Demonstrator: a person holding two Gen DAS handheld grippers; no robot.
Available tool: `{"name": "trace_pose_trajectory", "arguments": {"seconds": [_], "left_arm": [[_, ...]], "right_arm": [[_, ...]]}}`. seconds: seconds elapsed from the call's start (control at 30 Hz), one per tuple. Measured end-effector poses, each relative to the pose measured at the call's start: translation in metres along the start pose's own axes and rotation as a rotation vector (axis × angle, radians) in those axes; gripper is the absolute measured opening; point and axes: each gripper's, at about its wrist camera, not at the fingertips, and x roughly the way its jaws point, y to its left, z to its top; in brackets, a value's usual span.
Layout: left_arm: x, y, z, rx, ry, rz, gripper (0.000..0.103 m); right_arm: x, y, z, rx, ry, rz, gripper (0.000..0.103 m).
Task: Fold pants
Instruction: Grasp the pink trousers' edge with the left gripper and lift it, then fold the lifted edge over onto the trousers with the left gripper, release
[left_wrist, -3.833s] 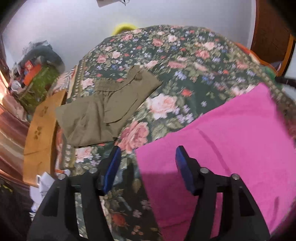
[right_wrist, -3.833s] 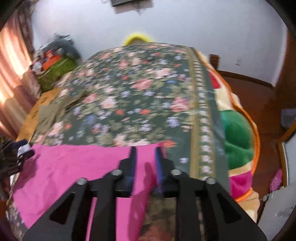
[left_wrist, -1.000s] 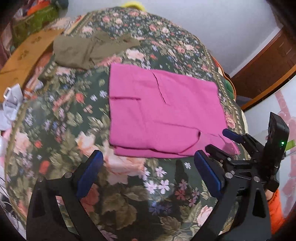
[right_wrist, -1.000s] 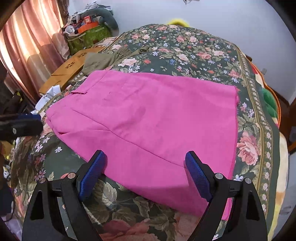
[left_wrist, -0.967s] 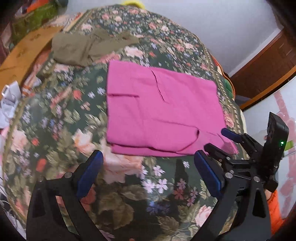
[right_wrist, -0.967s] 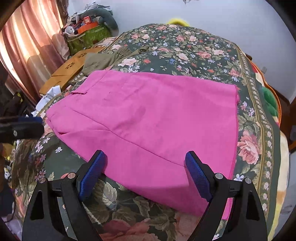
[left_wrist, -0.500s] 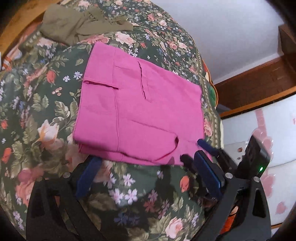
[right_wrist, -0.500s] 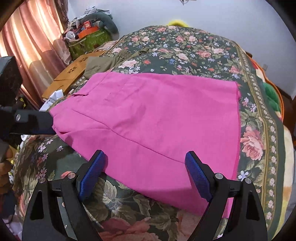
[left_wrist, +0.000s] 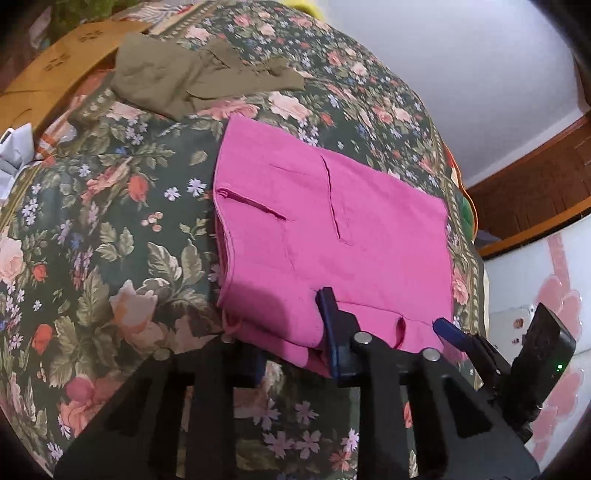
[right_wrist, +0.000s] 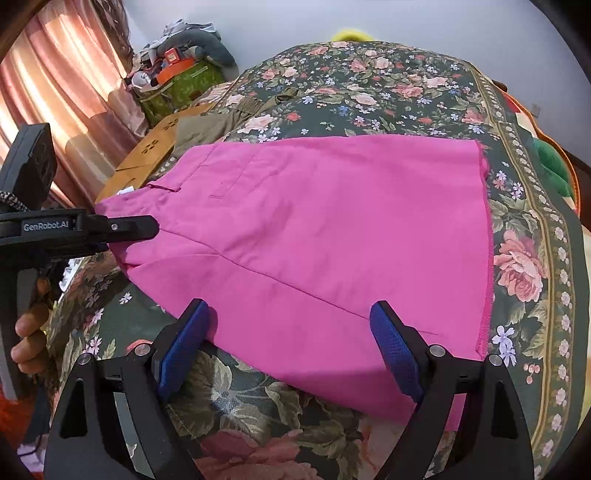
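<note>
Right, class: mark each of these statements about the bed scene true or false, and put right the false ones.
1. The pink pants lie on a floral bedspread. True.
2. The left gripper has just been closing and its jaws are on the near edge of the pink pants. True.
3. The right gripper is clamped shut on the pants. False: its jaws stand wide open, one on each side of the near edge.
4. An olive garment lies on top of the pink pants. False: it lies apart from them, further back on the bedspread.
5. The pink pants are rolled into a ball. False: they lie flat, folded over.
</note>
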Motion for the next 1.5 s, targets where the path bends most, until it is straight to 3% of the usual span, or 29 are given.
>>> {"name": "trace_pose_trajectory", "arguments": {"seconds": [0.2,0.4,0.5,0.73,0.97,1.2,1.5], "left_arm": [[-0.018,-0.006,-0.007,0.088,-0.096,0.122,0.022],[-0.048,-0.006,-0.012,0.206,-0.239,0.324,0.021],[-0.056,-0.003,-0.01,0.197,-0.271,0.355,0.021],[-0.08,-0.026,-0.007,0.215,-0.374,0.278,0.02],[-0.09,-0.067,0.006,0.272,-0.397,0.154,0.019],[-0.084,-0.109,0.008,0.353,-0.358,0.044,0.018],[-0.057,-0.142,0.007,0.411,-0.239,-0.07,0.017]], "right_arm": [[-0.006,-0.009,-0.004,0.023,-0.005,0.005,0.087],[-0.014,-0.022,-0.012,0.069,-0.008,-0.003,0.087],[-0.016,-0.027,-0.015,0.09,-0.006,-0.001,0.087],[-0.013,-0.027,-0.014,0.097,0.014,0.014,0.087],[-0.013,-0.028,-0.016,0.103,0.013,0.016,0.087],[-0.013,-0.028,-0.015,0.101,0.011,0.013,0.087],[-0.018,-0.027,-0.016,0.092,-0.001,-0.007,0.087]]}}
